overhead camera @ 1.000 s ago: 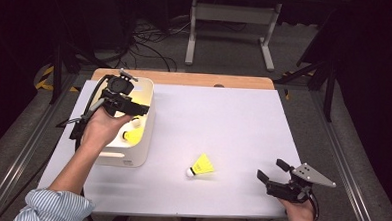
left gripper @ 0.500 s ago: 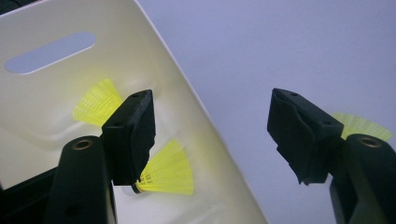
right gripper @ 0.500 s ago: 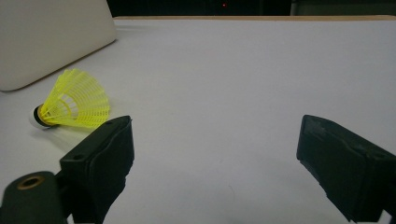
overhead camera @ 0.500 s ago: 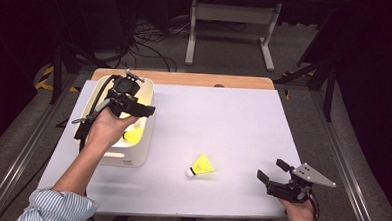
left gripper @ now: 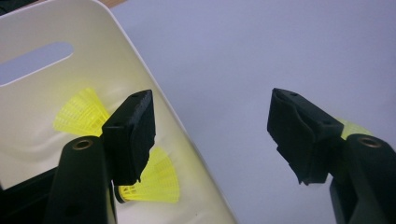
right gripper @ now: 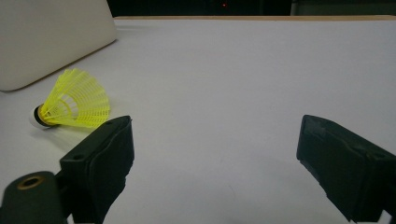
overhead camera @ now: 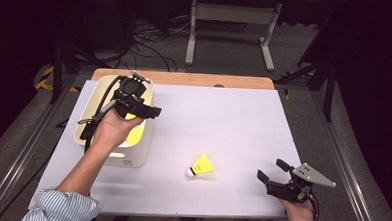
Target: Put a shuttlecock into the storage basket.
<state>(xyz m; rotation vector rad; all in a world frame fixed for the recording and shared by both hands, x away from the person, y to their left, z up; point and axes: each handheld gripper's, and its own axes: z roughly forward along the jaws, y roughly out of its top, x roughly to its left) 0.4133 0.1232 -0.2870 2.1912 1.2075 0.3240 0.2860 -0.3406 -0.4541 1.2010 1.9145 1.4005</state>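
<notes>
Over the desk's left edge the left tongs (overhead camera: 151, 111) hung wide open and empty above the bin (overhead camera: 141, 153), right tongs (overhead camera: 272, 170) open too, so the loose shuttlecock (overhead camera: 201, 167) near the front edge could've rolled away if nudged.

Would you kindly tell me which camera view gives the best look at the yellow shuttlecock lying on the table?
The right gripper view: the shuttlecock on the table is close, with skirt ribs and white cork clear. The high view shows it small. In the left gripper view, a yellow sliver behind a jaw may be it.
</notes>
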